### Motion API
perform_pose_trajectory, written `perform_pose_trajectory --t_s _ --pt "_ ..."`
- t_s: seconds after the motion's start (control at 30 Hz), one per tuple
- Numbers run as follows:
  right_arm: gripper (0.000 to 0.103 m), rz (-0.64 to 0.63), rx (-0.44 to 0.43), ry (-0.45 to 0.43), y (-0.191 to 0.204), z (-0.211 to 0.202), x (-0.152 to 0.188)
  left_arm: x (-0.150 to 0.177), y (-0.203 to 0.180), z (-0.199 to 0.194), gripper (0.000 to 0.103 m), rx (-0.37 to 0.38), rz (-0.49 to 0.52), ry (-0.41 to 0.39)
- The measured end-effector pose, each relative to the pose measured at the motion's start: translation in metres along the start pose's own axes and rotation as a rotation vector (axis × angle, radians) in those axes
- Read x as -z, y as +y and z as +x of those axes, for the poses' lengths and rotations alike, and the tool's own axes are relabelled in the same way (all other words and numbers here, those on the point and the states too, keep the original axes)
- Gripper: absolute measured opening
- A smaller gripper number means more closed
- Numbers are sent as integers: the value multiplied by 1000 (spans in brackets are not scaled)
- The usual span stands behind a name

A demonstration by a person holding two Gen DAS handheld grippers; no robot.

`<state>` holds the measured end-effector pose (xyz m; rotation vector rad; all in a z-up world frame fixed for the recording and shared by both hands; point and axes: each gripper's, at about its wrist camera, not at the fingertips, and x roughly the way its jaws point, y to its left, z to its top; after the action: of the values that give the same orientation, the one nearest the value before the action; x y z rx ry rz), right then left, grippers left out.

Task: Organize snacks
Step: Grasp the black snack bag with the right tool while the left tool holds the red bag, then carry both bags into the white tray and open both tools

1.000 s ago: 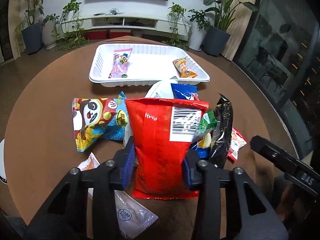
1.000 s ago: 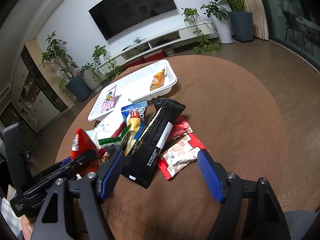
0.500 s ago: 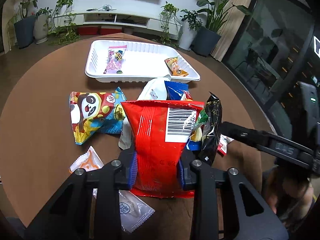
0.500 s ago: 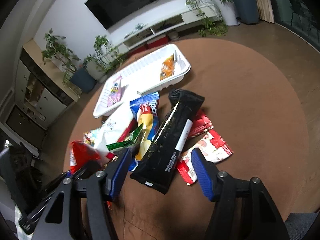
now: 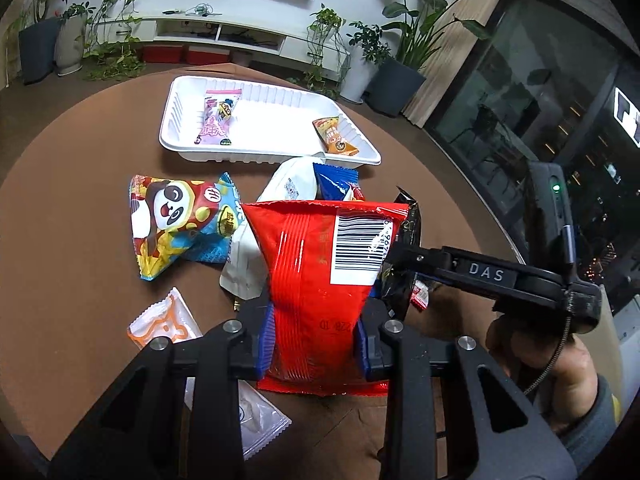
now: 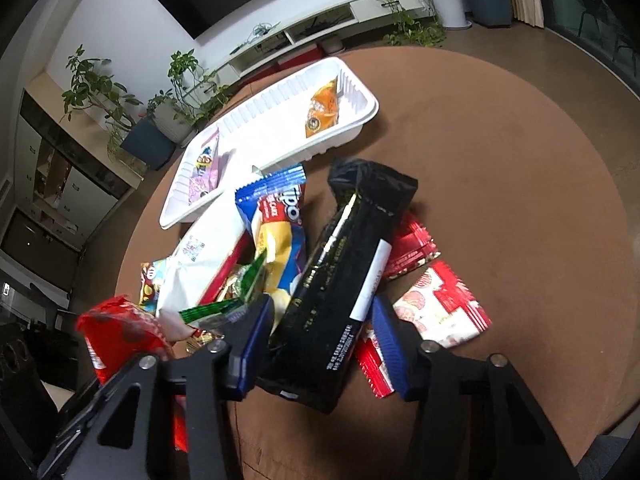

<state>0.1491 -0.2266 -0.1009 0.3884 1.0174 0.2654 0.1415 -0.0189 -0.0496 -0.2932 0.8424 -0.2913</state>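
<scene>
Left gripper (image 5: 314, 346): clamped on the lower part of the red snack bag (image 5: 320, 280), blue pads pinching in both of its sides; the bag stands upright between them, barcode label facing the camera.
Right gripper (image 6: 320, 338): its jaws have just been closing, with the black snack packet (image 6: 340, 280) between them; the left pad sits against the packet's edge, and whether the right pad presses it too cannot be told.
Black snack packet: long, lying slantwise on the pile, its near end between the blue pads, its far end pointing toward the tray; it overlaps the red-and-white packets (image 6: 436, 304) on its right.
White tray (image 5: 200, 152): at the far side of the round brown table (image 5: 80, 240), holding a pink packet (image 5: 218, 120) at its left end and an orange packet (image 5: 334, 140) at its right end, well apart from each other.
Pile: between the tray and the grippers, a blue Tipo packet (image 6: 280, 220), a white bag (image 6: 204, 256) and a green-edged packet (image 6: 240, 292) lie heaped together, just left of the black packet.
Panda bag (image 5: 176, 220): flat on the table to the left of the red bag, touching the white bag's edge.
Clear sachets: one with orange print (image 5: 164, 320) and one plain (image 5: 256, 420), both on the table near the left gripper's left finger.
Person's hand (image 5: 536, 356): at the right edge of the left wrist view, holding the other gripper's handle.
</scene>
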Motion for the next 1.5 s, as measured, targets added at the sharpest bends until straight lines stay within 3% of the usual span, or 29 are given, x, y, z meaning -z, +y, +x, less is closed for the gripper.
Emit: perform_pose_trajectory --t_s 0.2,0.47,1.07,1.5 --pt "43 23 -27 22 -5 6 -2 1 0 3 29 8 -3 11" --pt "24 22 -22 6 -6 -1 -1 -1 -1 4 29 20 -9 18" --pt "21 -11 -99 -26 5 -45 21 -1 1 1 29 74 -32 29" --pt "21 38 -119 -55 -14 -62 15 -10 18 -18 29 127 -100 7"
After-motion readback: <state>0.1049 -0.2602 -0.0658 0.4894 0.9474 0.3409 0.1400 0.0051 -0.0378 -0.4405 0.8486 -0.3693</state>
